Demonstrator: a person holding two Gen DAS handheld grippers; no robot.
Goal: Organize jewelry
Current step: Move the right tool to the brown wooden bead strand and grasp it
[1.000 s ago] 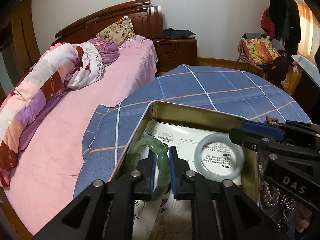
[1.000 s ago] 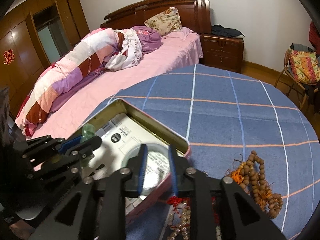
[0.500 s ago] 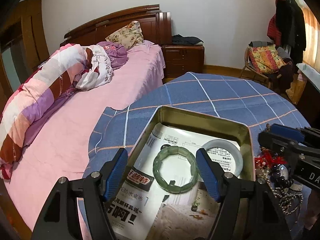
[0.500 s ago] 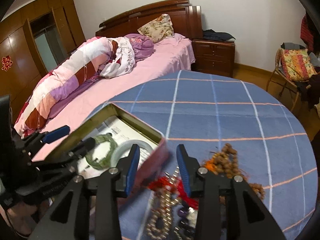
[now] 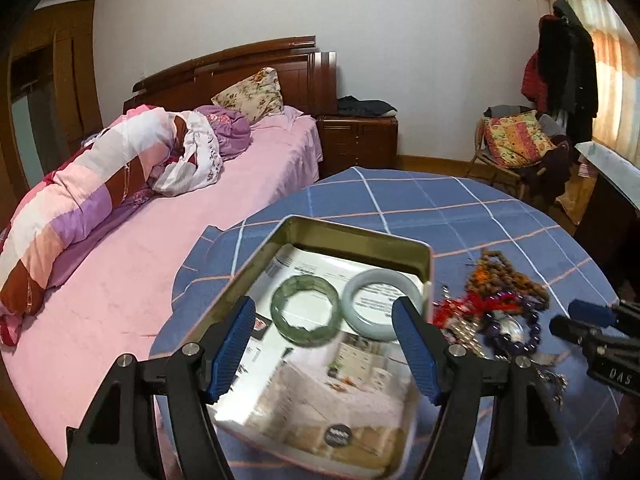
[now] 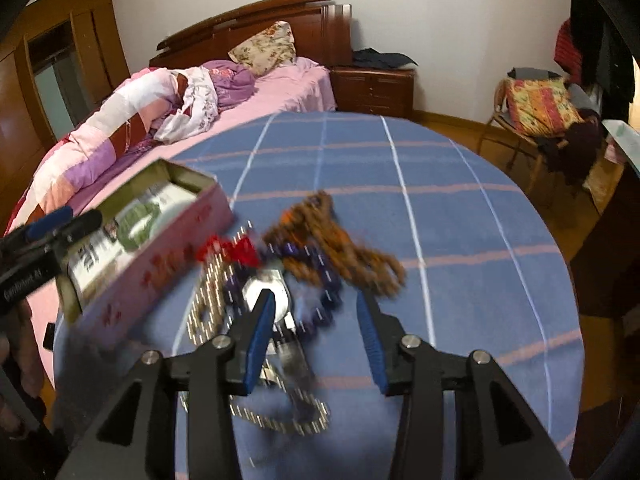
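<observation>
The green bangle (image 5: 306, 309) now lies free in the tin (image 5: 352, 240), at nine o'clock of the white bangle (image 5: 382, 304); left gripper (image 5: 326, 344) spread empty. Right gripper (image 6: 316, 336), fingers just widened and pinching nothing, hovers over the bead pile (image 6: 320, 240) on the counter (image 6: 460, 208), likely next

Standing along a plain white wall (image 5: 420, 40): a dark wooden bed (image 5: 248, 64) in pink sheets, carrying a rolled patchwork quilt (image 5: 92, 192) and a floral pillow (image 5: 250, 94), with a wooden nightstand (image 5: 358, 140) sitting just beside it. Hanging in the far corner near a sunlit curtain (image 5: 612, 80): dark coats (image 5: 568, 68), above a chair (image 5: 516, 148) holding a patterned cushion. Spreading across the round worktop: a blue checked cloth (image 6: 400, 200).
</observation>
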